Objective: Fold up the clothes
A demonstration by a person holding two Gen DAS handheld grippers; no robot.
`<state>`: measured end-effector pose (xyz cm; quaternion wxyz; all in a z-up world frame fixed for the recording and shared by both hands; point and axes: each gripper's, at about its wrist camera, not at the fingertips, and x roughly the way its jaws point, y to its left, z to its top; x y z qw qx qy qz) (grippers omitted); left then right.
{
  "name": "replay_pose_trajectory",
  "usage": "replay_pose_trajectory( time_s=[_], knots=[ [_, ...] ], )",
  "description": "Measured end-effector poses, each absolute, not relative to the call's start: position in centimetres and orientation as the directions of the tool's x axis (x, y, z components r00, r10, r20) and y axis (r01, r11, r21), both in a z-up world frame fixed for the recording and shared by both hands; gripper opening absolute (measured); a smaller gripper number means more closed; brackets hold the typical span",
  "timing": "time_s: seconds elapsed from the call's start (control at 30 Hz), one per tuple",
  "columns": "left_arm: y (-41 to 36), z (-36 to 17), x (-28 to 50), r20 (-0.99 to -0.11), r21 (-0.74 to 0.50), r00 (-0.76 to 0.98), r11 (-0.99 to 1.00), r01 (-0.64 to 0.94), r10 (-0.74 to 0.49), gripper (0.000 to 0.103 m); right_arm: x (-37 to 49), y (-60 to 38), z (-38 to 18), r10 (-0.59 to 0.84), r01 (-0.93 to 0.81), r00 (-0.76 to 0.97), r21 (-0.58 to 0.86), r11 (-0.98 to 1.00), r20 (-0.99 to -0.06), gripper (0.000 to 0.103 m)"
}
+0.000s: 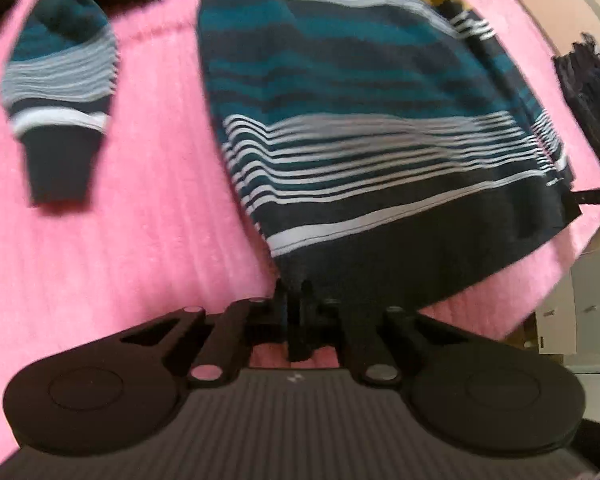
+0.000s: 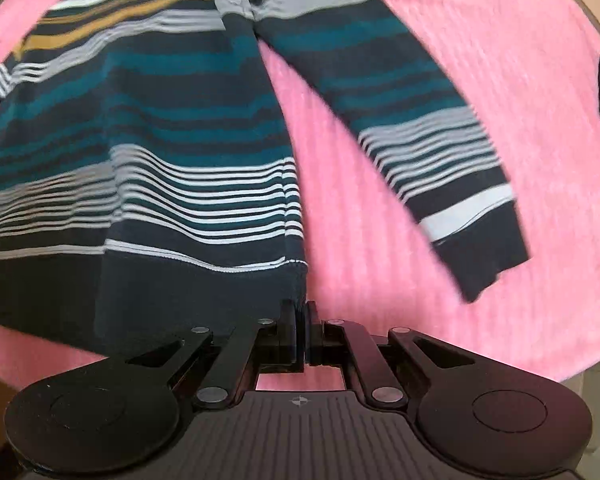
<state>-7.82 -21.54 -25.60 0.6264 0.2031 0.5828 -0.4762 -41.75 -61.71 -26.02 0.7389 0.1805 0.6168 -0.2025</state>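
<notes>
- Sweater (image 1: 364, 92) lies flat on pink blanket (image 1: 140, 240), striped teal, navy, white, with mustard bands at the far end.
- Long axis runs straight away from both grippers: dark hem nearest, shoulders and collar farthest.
- Left gripper (image 1: 296, 292) is clenched on the hem's left corner; dark rib cloth goes right into the closed jaws.
- Right gripper (image 2: 300, 312) is clenched on the hem's right corner (image 2: 298, 288); the side seam ends at the jaws.
- So both hands are at the same end of the garment, one per hem corner, and neither is clearly nearer the hem.
- Hem band (image 2: 140, 288) stretches between the two grips; in the left view it looks slightly raised off the blanket, but blur makes that unsure.
- Left sleeve (image 1: 60, 92) lies apart from the body on the left, cuff pointing back toward the grippers.
- Right sleeve (image 2: 432, 140) angles out on the right, also apart from the body, cuff (image 2: 492, 256) near the hem line.
- Both sleeves are still spread out, not folded in.
- Judgement: a hem-to-shoulder fold is likely next; the move turns on carrying both corners forward along the long axis, away from the cameras, toward the mustard stripes.
- Risk, as a guess: uneven travel of the two hands skews the fold; loose sleeves may end up sticking out.
- Another dark garment (image 1: 588, 92) sits at the blanket's right edge, well apart.
</notes>
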Motion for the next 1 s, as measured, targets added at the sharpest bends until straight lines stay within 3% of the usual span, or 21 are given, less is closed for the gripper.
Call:
replay_pose_trajectory(
  time_s=[0.17,0.4,0.57,0.7,0.9,0.97,1.0],
  knots=[
    [-17.2,-20.9,-8.4,-0.931,-0.304,-0.146,0.487,0.819,-0.335,0.002,-44.9,-60.0,-23.9,-0.050,0.525,0.126,0.024,0.851,-0.991,0.001],
    [-16.8,-25.3,-11.7,-0.958,-0.274,-0.198,0.453,0.849,-0.208,0.003,-47.9,-59.4,-28.7,0.016,0.594,0.045,0.040,0.803,-0.999,0.001],
    [-17.0,-24.3,-10.0,-0.977,-0.203,-0.147,0.462,0.863,-0.156,0.007,-47.5,-60.6,-28.9,-0.019,0.598,0.032,0.003,0.802,-0.999,0.002],
    [-16.7,-21.7,-7.6,-0.985,-0.133,-0.064,0.469,0.873,-0.159,0.008,-48.1,-62.3,-27.8,-0.071,0.654,0.053,-0.019,0.757,-0.996,0.002],
    [-20.7,-18.3,-5.7,-0.966,-0.101,0.000,0.377,0.921,-0.259,0.017,-49.1,-63.9,-24.3,-0.172,0.744,0.125,-0.022,0.668,-0.977,0.003],
    [-22.6,-17.6,-6.1,-0.957,-0.107,-0.009,0.323,0.940,-0.291,0.019,-49.4,-64.4,-23.2,-0.207,0.759,0.151,-0.020,0.650,-0.967,0.024],
    [-23.5,-17.4,-6.4,-0.952,-0.106,-0.011,0.295,0.949,-0.306,0.020,-49.5,-65.0,-22.6,-0.232,0.771,0.168,-0.019,0.637,-0.958,0.071]
  ],
)
